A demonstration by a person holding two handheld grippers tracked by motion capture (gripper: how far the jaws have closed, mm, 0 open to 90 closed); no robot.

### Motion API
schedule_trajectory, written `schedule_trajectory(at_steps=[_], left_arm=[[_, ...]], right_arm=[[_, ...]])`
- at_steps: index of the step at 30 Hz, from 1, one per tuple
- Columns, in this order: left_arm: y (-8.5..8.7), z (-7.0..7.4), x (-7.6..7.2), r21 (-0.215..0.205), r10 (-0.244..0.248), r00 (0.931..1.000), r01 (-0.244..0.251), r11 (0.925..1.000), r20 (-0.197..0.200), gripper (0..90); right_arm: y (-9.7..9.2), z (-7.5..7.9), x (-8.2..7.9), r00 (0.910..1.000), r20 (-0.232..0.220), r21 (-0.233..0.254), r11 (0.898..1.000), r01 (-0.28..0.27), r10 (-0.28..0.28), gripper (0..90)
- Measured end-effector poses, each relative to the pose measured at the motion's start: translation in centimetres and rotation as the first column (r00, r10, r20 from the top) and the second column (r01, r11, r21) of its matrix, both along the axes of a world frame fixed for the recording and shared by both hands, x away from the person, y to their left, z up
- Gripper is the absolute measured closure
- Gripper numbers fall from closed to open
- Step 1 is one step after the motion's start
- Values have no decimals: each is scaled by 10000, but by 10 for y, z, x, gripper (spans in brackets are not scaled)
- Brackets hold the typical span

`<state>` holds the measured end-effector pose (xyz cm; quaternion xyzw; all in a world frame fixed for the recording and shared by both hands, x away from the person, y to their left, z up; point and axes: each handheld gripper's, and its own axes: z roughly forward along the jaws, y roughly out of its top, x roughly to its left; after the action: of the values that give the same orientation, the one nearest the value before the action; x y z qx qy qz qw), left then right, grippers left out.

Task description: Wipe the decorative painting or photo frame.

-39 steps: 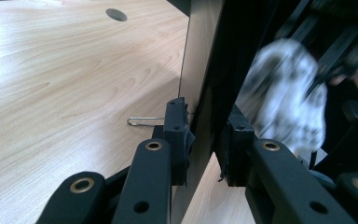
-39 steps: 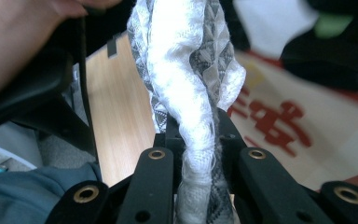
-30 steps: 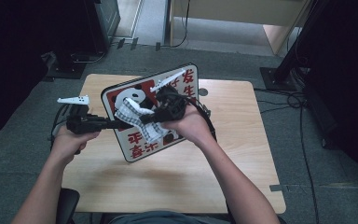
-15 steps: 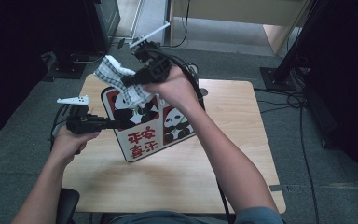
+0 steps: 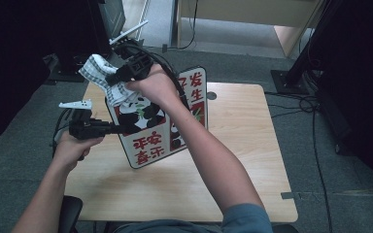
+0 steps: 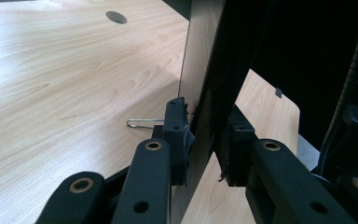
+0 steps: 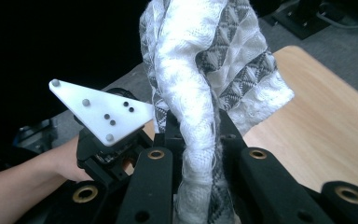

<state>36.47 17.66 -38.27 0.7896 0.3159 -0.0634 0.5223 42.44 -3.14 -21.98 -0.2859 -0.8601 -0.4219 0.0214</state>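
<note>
The left gripper [image 5: 122, 129] clamps the tilted panda-printed white sign board [image 5: 161, 127]; the right gripper [image 5: 110, 79], pinching the grey-and-white checked cloth [image 5: 96, 72], should wipe with broad, flat, firm strokes

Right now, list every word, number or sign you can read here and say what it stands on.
"发生": red characters, top right of the panda sign board; the character above them is too unclear to read.
Red characters low on the same board: tilted and blurred, not readable with certainty.
Checked cloth: a woven pattern, no text.
Table: no text.
</note>
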Motion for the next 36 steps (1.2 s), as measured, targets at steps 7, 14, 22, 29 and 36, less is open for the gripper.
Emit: schedule_trajectory(at_steps=[7, 14, 22, 29, 36], left_arm=[[0, 0, -1, 36, -29, 10000, 29, 10000, 33, 759], [-1, 0, -1, 37, -33, 10000, 33, 10000, 14, 759], [-1, 0, -1, 28, -8, 10000, 8, 10000, 42, 759], [-1, -1, -1, -30, -11, 10000, 11, 10000, -18, 757], [0, -1, -1, -59, -31, 10000, 31, 10000, -49, 755]], right_arm=[[2, -7, 0, 9999, 123, -347, 9994, -87, 91, 808], [-5, -6, 2, 9996, 270, -565, 9984, 71, -56, 809], [-16, -9, 2, 9989, 416, -269, 9994, 240, -229, 808], [-26, -11, 3, 9983, 414, -96, 9991, 418, -413, 807], [-33, -12, 3, 9973, 524, -34, 9986, 523, -521, 807]])
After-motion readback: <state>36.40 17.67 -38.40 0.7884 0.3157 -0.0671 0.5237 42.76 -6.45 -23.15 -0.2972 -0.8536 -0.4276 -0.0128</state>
